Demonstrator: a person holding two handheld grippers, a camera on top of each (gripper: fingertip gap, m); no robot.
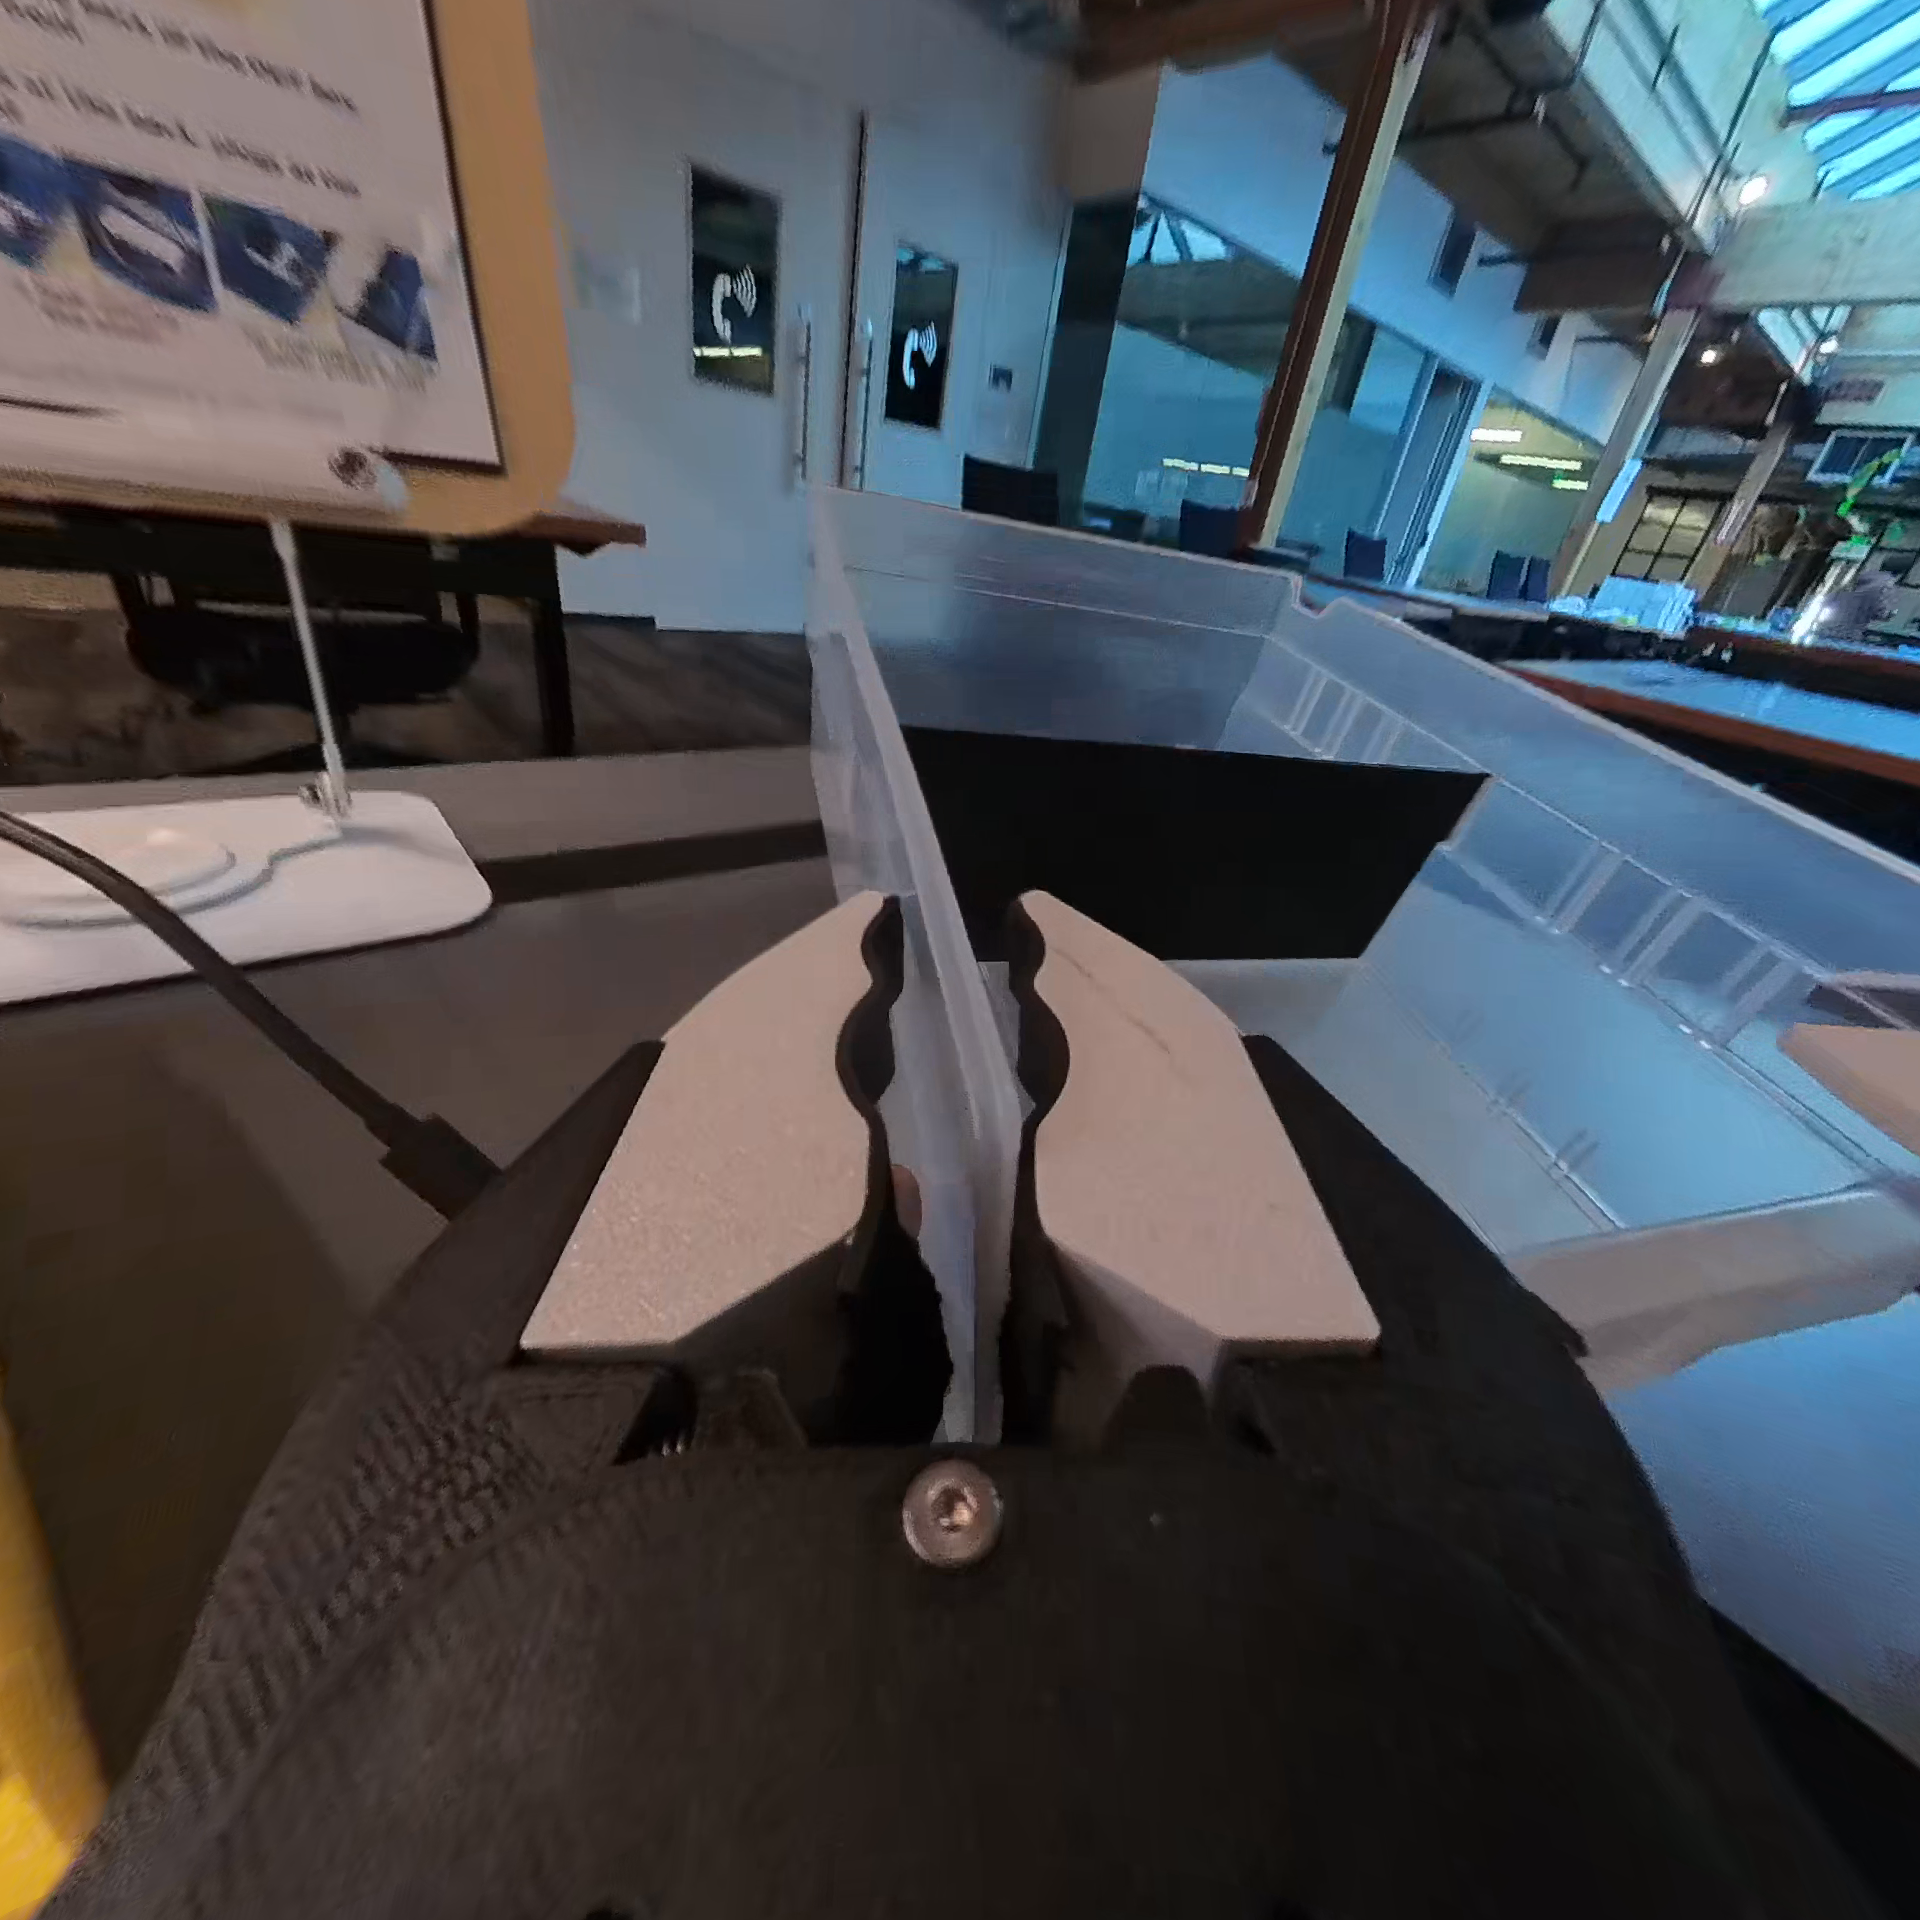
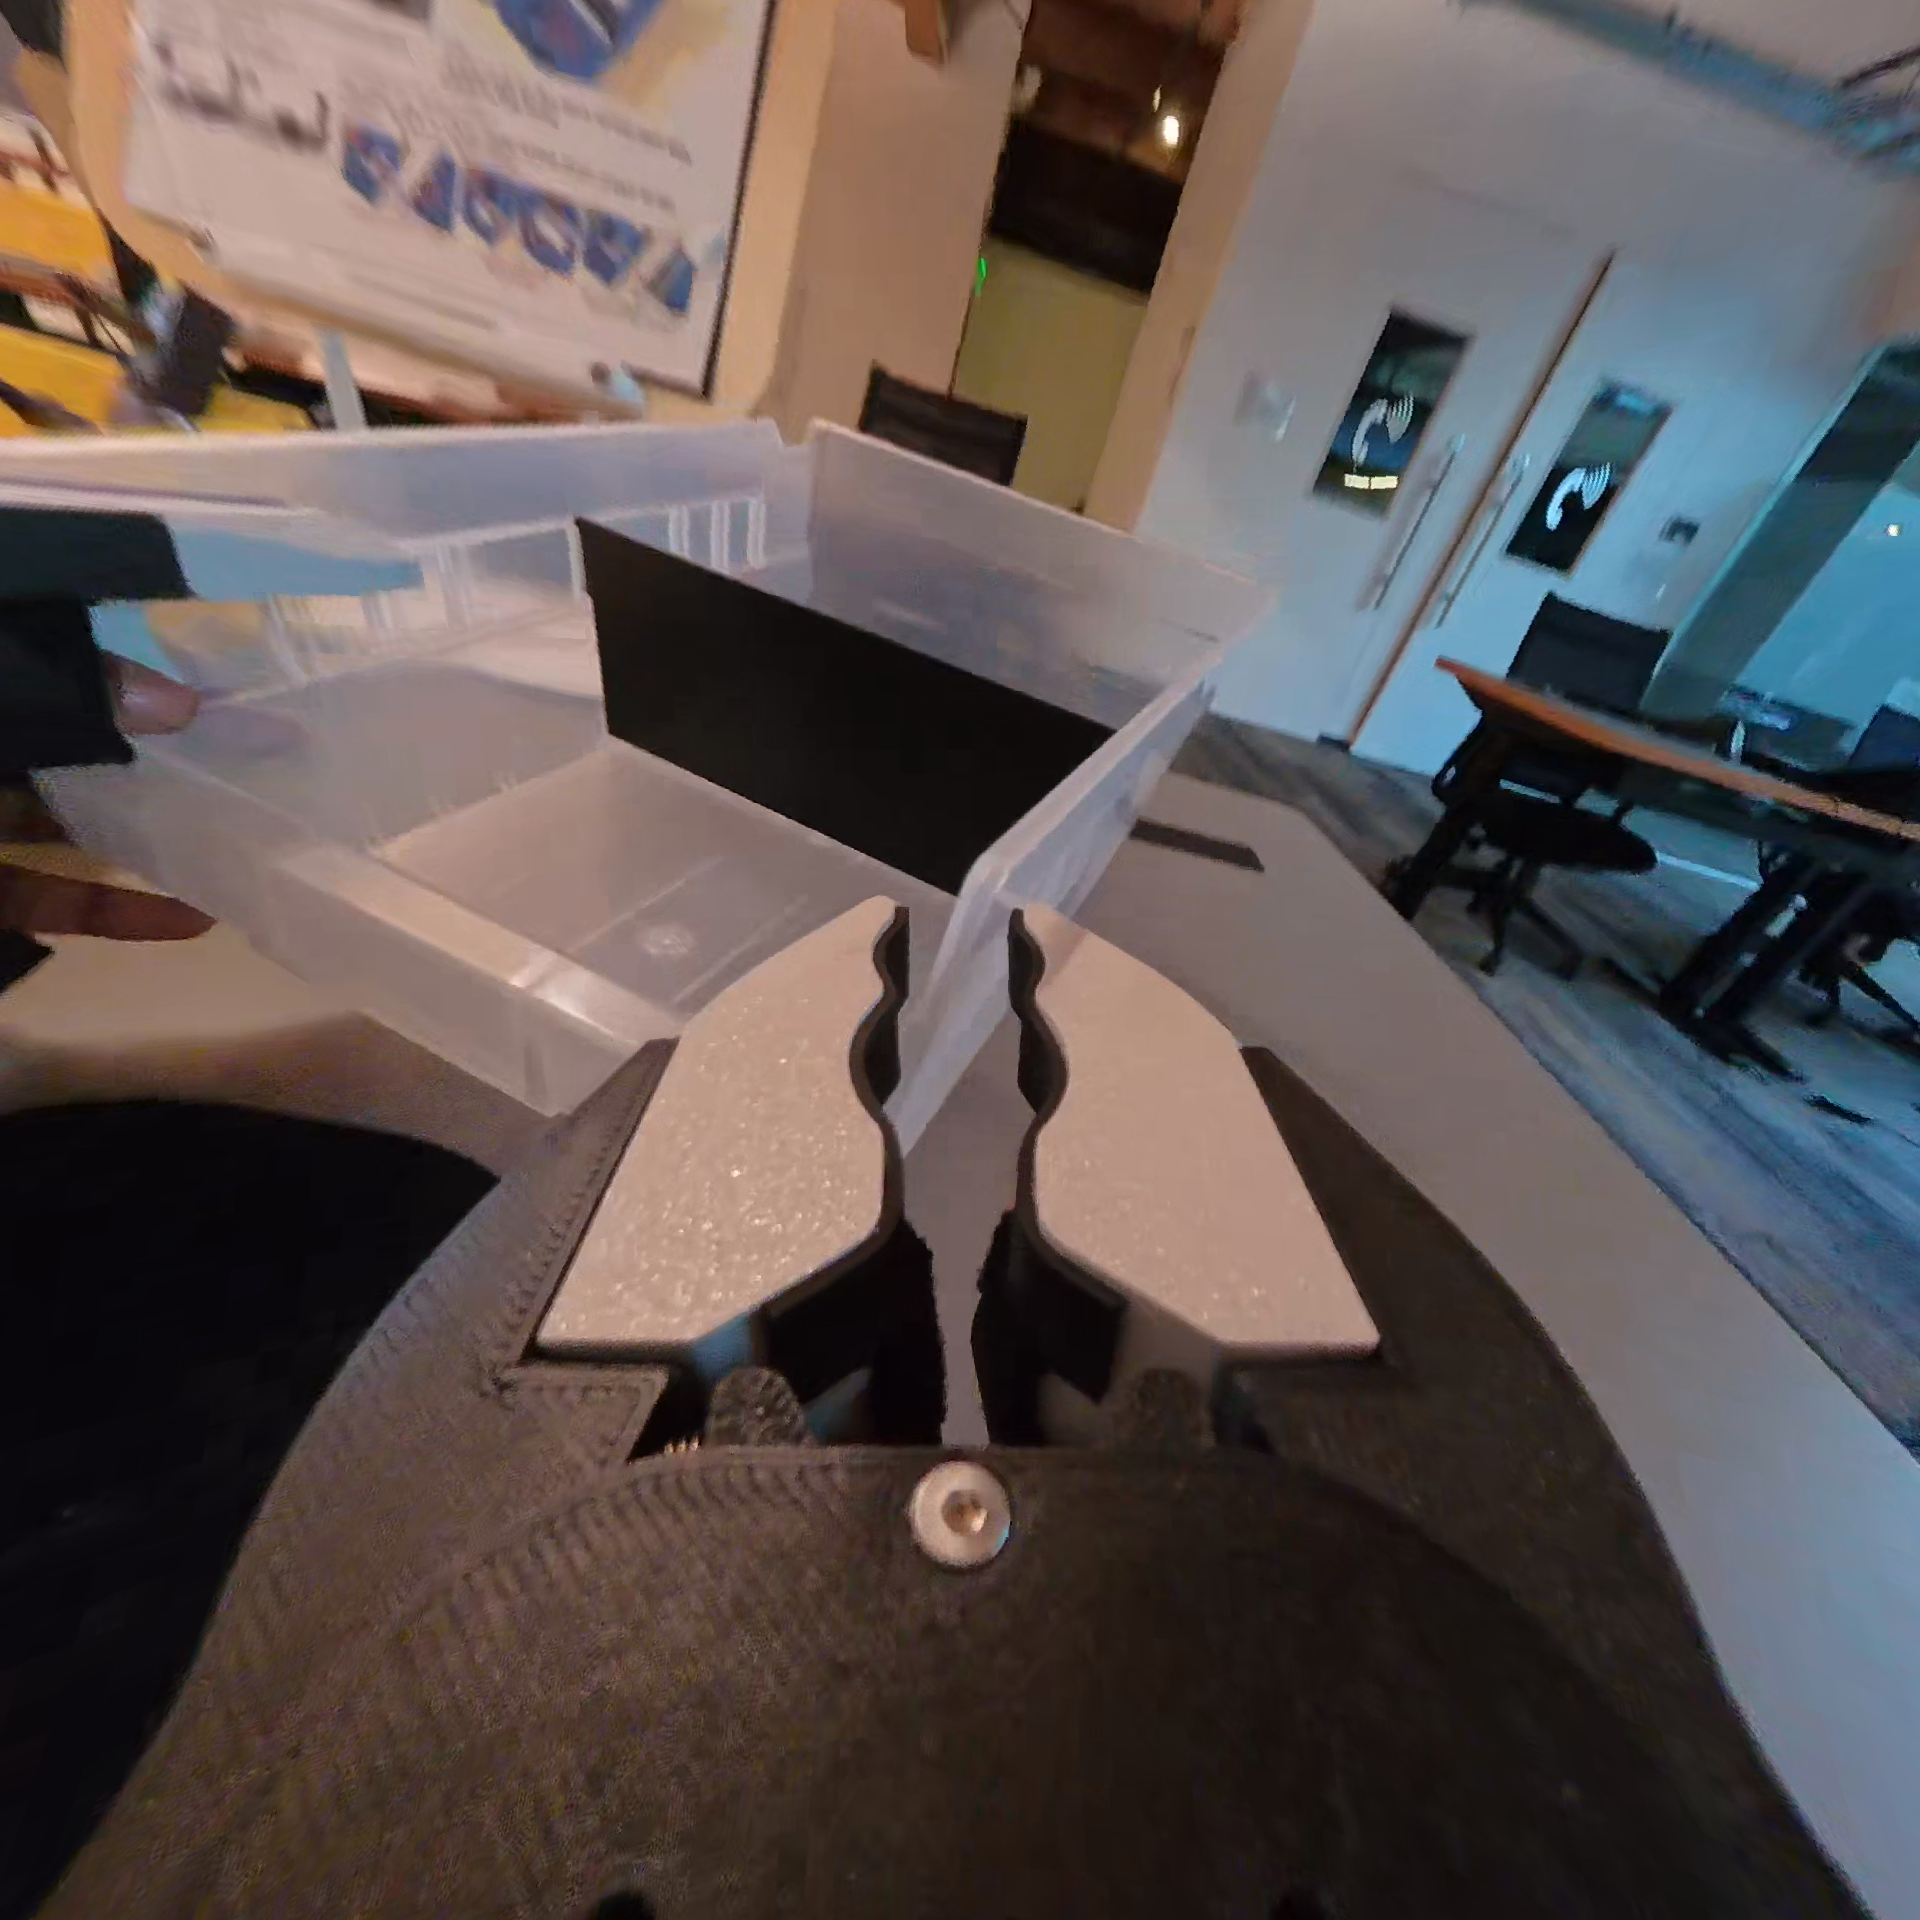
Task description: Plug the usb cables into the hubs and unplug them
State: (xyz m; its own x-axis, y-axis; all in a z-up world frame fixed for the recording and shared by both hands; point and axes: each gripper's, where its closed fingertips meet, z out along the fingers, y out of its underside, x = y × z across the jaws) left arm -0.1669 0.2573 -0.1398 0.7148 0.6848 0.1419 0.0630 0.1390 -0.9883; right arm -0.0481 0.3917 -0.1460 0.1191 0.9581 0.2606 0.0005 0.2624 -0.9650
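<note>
A clear plastic bin [image 1: 1091,644] with a black divider [image 1: 1143,842] across it is held between both grippers. My left gripper [image 1: 951,914] is shut on the bin's left wall. My right gripper [image 2: 956,925] is shut on the bin's right wall [image 2: 1081,810]. The bin [image 2: 520,790] looks tilted above the grey table [image 2: 1351,1143], and its near compartment holds nothing. The left gripper's finger [image 2: 291,571] and a hand [image 2: 156,707] show at the bin's far side. A black cable [image 1: 260,1018] with a plug [image 1: 436,1153] lies left of my left gripper. No hub is in view.
A white stand base [image 1: 239,883] carrying a framed instruction sheet [image 1: 229,229] stands at the table's left back. A black mat [image 2: 208,1247] lies near left in the right wrist view. Office desks and chairs [image 2: 1621,790] stand beyond the table's right edge. Across from one pair of fingers to the other is roughly 20 cm.
</note>
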